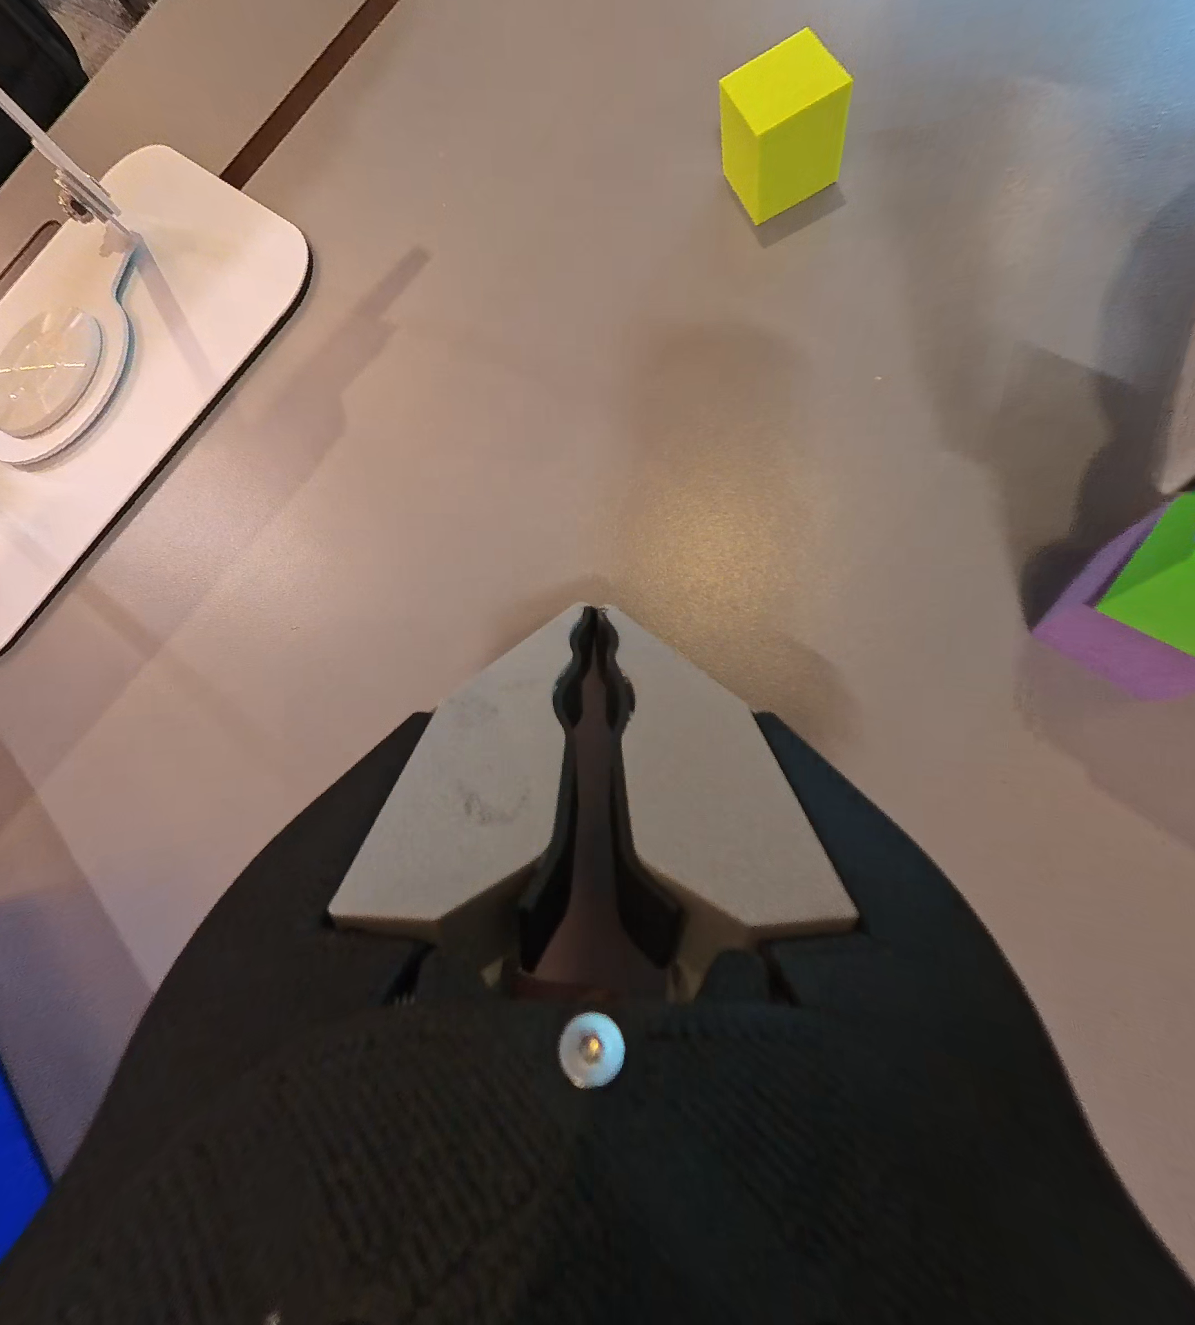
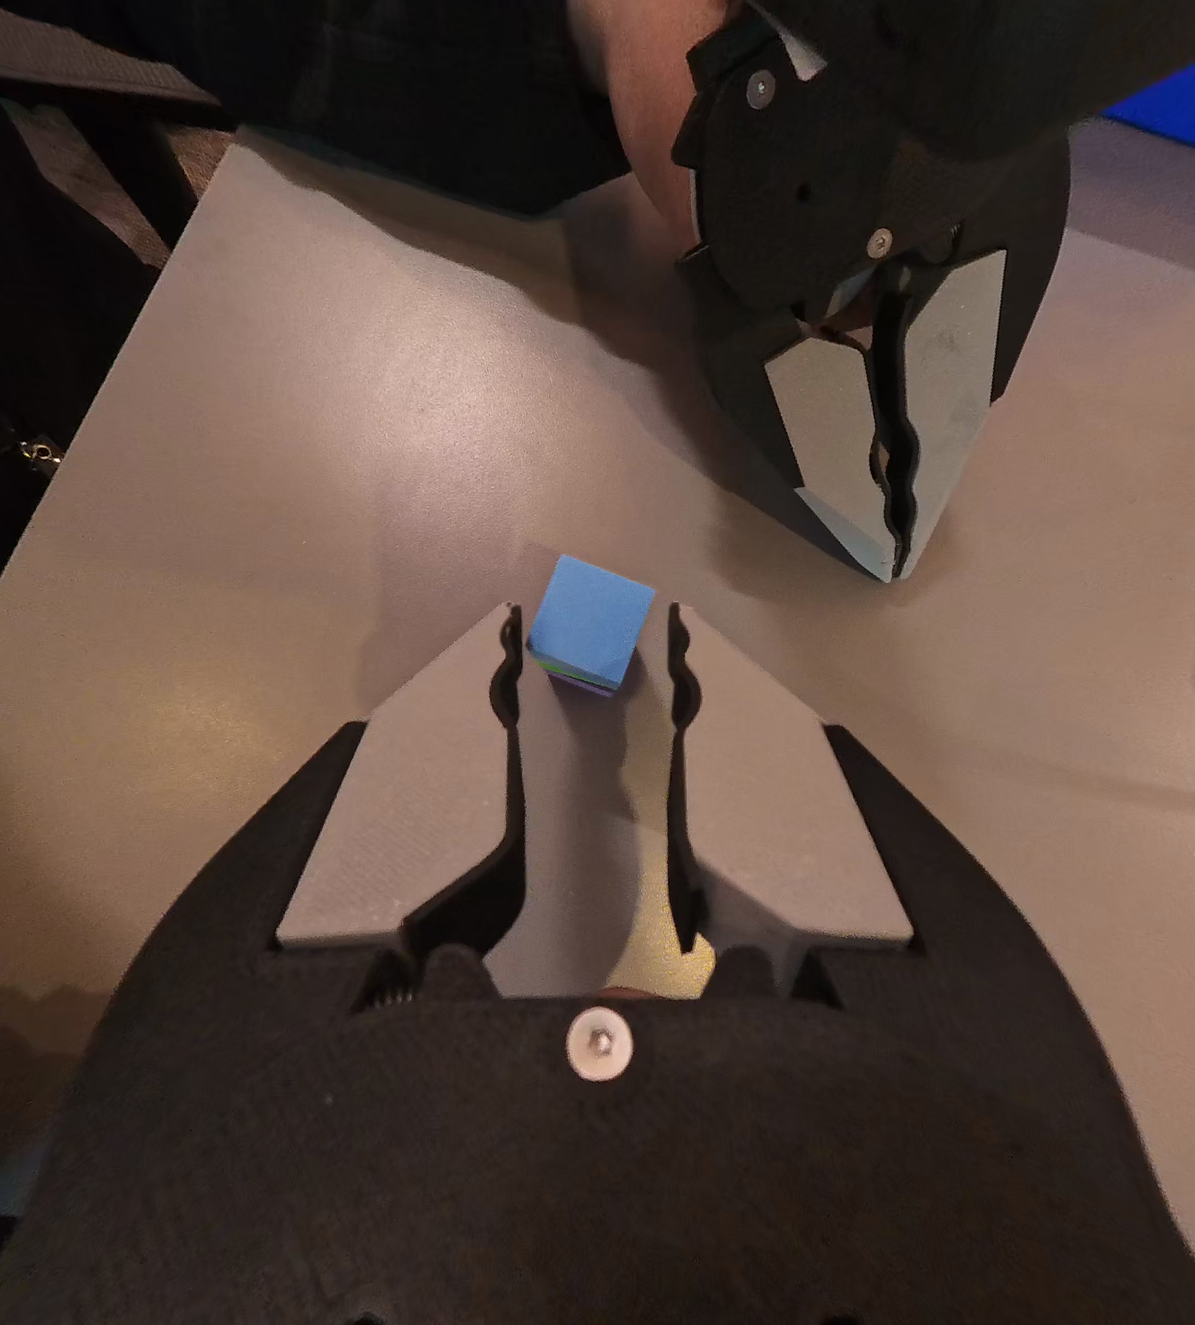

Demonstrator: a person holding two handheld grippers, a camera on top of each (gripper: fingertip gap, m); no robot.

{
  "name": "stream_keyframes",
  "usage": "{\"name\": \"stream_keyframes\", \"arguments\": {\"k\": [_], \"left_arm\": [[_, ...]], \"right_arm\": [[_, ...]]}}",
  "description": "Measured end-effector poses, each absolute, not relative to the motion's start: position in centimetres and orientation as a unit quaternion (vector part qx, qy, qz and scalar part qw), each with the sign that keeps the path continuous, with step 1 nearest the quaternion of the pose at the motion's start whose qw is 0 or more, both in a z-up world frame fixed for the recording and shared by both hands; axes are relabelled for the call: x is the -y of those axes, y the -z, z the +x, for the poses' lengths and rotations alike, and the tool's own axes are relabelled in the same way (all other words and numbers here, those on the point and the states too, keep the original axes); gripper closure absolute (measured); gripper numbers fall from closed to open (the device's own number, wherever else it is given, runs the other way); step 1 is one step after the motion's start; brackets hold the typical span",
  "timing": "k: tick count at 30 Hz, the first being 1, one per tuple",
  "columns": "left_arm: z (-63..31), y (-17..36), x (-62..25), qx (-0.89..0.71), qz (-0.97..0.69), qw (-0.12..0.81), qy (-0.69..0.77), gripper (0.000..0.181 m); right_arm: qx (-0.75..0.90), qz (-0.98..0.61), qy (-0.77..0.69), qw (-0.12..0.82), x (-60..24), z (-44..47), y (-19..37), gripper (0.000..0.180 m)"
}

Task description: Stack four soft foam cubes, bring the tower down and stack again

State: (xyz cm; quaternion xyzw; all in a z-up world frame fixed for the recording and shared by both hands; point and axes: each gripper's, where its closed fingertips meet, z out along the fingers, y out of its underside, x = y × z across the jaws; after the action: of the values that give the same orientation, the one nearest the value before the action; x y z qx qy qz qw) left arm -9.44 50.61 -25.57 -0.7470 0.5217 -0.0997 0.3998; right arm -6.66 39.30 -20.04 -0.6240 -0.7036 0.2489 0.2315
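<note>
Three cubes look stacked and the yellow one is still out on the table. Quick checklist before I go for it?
1. Right claw open, clear of blue cube: ok.
2. Blue on green cube on purple cube: ok.
3. Stack squarely aligned: cannot tell.
4. Yellow cube upright, nothing touching it: ok.
5. Left claw open for the pick: not ok, shut.
6. Table path to yellow unobstructed: ok.
</note>
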Motion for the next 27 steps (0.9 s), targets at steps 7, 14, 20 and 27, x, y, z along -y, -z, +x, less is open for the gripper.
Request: {"name": "stream_keyframes", "arguments": {"k": [7, 14, 20, 27], "left_arm": [[-9.4, 25.6, -50.6, -0.522, -0.747, 0.4, 0.1, 0.181], [-9.4, 25.6, -50.6, -0.522, -0.747, 0.4, 0.099, 0.181], [-9.4, 25.6, -50.6, -0.522, -0.747, 0.4, 0.1, 0.181], [-9.4, 25.6, -50.6, -0.522, -0.747, 0.4, 0.099, 0.181]], "right_arm": [[0.682, -0.627, -0.279, 0.251, -39.5, -6.7, 18.4, 0.128], [0.517, -0.759, -0.188, 0.348, -48.2, -1.3, 16.2, 0.126], [0.391, -0.855, -0.138, 0.311, -51.9, 2.9, 18.9, 0.125], [0.397, -0.884, -0.084, 0.231, -51.7, 4.1, 23.4, 0.128]]}}
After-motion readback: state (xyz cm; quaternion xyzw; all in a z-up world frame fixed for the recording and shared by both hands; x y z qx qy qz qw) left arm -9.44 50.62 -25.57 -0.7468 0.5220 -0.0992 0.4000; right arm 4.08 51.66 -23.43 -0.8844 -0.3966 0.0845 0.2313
